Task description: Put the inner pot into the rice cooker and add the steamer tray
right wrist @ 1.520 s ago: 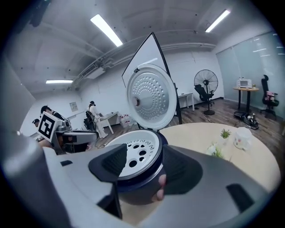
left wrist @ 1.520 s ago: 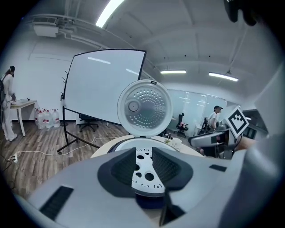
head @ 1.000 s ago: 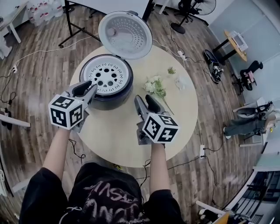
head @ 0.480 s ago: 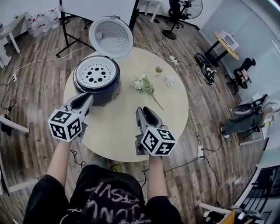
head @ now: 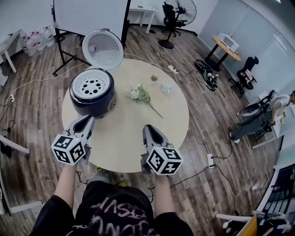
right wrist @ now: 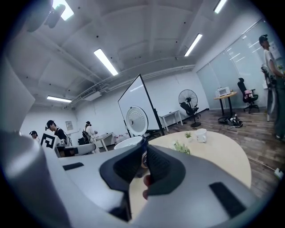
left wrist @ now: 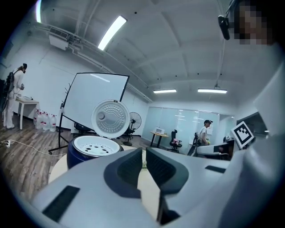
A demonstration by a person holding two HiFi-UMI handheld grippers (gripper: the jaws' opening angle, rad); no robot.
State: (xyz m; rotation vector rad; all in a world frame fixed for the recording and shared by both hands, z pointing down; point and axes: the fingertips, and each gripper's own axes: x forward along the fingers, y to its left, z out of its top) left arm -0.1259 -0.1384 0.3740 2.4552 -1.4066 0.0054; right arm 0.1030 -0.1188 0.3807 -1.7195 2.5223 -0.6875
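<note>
The dark blue rice cooker (head: 93, 99) stands at the far left of the round table (head: 124, 138) with its lid (head: 102, 48) up. A white perforated steamer tray (head: 91, 84) sits in its mouth; the inner pot is hidden beneath it. My left gripper (head: 87, 119) hovers at the table's near left edge, away from the cooker. My right gripper (head: 148, 128) hovers over the near edge, right of centre. Both sets of jaws are closing to a thin slit with nothing between them. The left gripper view shows the left gripper (left wrist: 144, 153) with the tray (left wrist: 95, 144) beyond; the right gripper view shows the right gripper (right wrist: 145, 149).
A sprig of white flowers (head: 140, 94), a white cup (head: 166, 87) and a small green plant (head: 154, 78) lie on the table's far half. A whiteboard on a stand (head: 87, 14), cables on the wooden floor and people at desks surround the table.
Both grippers have drawn back from the cooker toward the table's near edge, and their jaws have closed. The steamer tray stays in the cooker.
</note>
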